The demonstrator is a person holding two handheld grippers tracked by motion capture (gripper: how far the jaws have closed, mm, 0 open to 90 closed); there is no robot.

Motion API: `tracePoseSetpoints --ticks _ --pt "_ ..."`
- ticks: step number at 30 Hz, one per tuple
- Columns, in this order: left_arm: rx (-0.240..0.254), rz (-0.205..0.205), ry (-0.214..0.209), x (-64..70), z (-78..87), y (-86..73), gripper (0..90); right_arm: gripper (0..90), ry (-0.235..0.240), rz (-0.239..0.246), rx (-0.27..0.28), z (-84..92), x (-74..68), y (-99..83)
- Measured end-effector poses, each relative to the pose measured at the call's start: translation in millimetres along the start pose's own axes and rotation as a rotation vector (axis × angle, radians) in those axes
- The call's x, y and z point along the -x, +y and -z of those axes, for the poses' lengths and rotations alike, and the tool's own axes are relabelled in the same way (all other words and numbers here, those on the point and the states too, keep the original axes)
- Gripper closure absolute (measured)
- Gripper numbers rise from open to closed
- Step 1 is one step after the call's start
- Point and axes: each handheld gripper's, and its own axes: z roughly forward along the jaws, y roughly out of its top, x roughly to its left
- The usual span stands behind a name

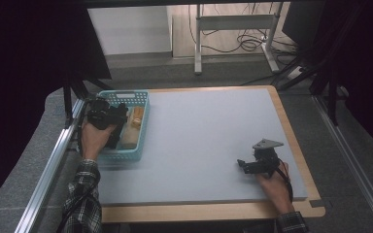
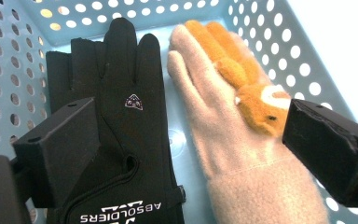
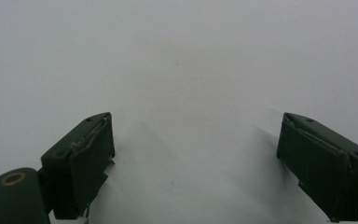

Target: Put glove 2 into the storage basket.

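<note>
The left gripper [image 2: 186, 149] hangs over the blue basket [image 1: 139, 97], which stands at about 10 o'clock on the grey table mat [image 1: 209, 141]. Its jaws are wide apart and hold nothing. In the left gripper view, two gloves lie flat on the basket floor, side by side and touching. The black glove [image 2: 126, 135] is under the jaw at 9 o'clock, its fingers pointing to 12 o'clock. The beige glove [image 2: 223, 140] lies at 3 o'clock from it and carries an orange plush figure [image 2: 247, 84] on its back. The right gripper [image 3: 196, 163] rests at about 4 o'clock on the mat, well apart from the basket. Its jaws are also wide, with only bare mat between them.
</note>
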Motion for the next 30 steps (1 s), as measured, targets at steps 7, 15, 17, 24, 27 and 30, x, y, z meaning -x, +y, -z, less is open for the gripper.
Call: tracePoseSetpoints --ticks 7,15,17,24,27,30 --pt "0.003 -0.040 -0.001 3.7 8.3 -3.0 1.3 10.7 0.000 0.000 0.000 0.0 0.0 0.0" --pt "0.037 -0.056 -0.021 9.8 17.2 -7.9 1.1 10.7 -0.001 0.000 0.000 0.1 -0.1 0.0" --pt "0.039 -0.068 -0.024 10.7 18.4 -9.3 0.9 10.7 -0.001 0.001 0.000 0.1 -0.1 0.0" --pt "0.042 -0.096 -0.030 13.4 21.9 -13.5 0.0 10.7 -0.001 0.001 0.000 0.1 0.0 0.0" --pt "0.043 -0.107 -0.031 15.3 24.1 -14.9 0.0 10.7 -0.001 0.001 0.000 0.2 0.0 0.0" --pt "0.049 -0.119 -0.036 18.2 26.5 -15.8 0.0 10.7 -0.001 0.002 0.000 0.1 0.0 0.0"
